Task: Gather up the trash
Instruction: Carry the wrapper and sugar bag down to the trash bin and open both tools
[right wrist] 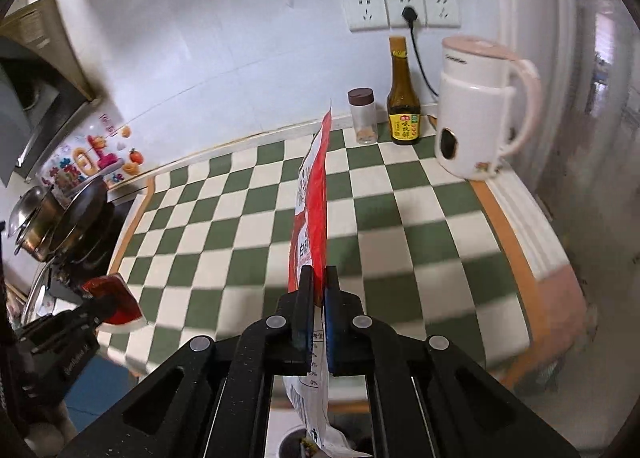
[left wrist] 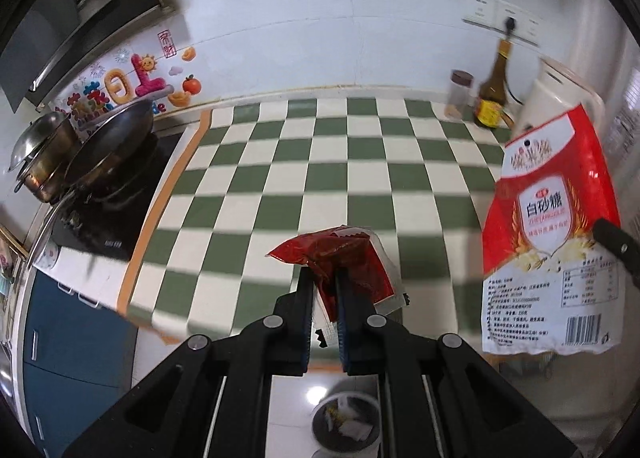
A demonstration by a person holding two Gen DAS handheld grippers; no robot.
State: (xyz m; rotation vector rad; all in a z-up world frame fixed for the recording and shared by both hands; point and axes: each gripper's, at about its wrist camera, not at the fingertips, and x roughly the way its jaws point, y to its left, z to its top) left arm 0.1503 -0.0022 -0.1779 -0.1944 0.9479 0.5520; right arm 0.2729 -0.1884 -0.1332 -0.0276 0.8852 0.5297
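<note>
My left gripper (left wrist: 323, 273) is shut on a small crumpled red sauce packet (left wrist: 340, 258), lifted above the green-and-white checked counter (left wrist: 320, 162). My right gripper (right wrist: 319, 272) is shut on a large red-and-white sugar bag (right wrist: 314, 194), seen edge-on in the right wrist view and flat at the right of the left wrist view (left wrist: 552, 226). The left gripper with its red packet (right wrist: 114, 300) also shows at the lower left of the right wrist view. Below the fingers, on the floor, stands a round trash bin (left wrist: 346, 426) with scraps inside; its rim (right wrist: 292, 444) peeks out under the bag.
At the counter's back stand a brown sauce bottle (right wrist: 403, 98), a small clear jar (right wrist: 362, 116) and a white kettle (right wrist: 476, 110) plugged into wall sockets. A wok (left wrist: 112, 138) and a steel pot (left wrist: 44, 150) sit on the stove at left. Blue cabinets (left wrist: 76, 338) lie below.
</note>
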